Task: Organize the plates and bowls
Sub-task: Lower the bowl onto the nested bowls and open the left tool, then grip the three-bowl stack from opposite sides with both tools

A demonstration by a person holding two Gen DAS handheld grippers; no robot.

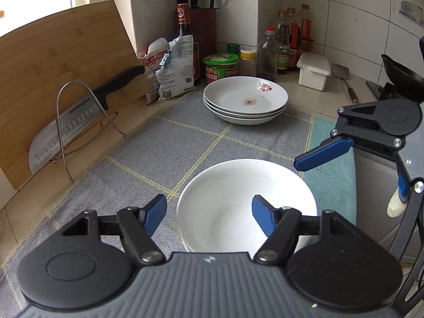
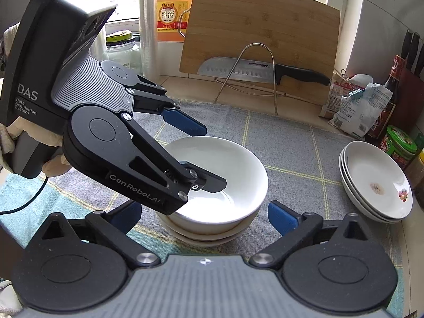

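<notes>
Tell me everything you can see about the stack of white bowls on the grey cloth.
The stack of white bowls is three plain, glossy, ceramic-looking bowls nested upright, the top one empty. It stands on the grey checked cloth, apart from the stack of plates. The left claw straddles the top bowl's rim, one finger inside and one outside; whether its pads touch is unclear. The right claw stands open just before the stack, not touching it.

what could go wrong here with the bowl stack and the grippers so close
1. The left hand-held gripper straddles the rim of the top white ceramic bowl, one finger inside; pulling away sideways could drag or tip the stack.
2. The open right hand-held gripper sits beside the same stack, so the two could bump.
3. The stack of white shallow plates rests at the edge of the grey checked cloth; tugging the cloth could shift it.
</notes>
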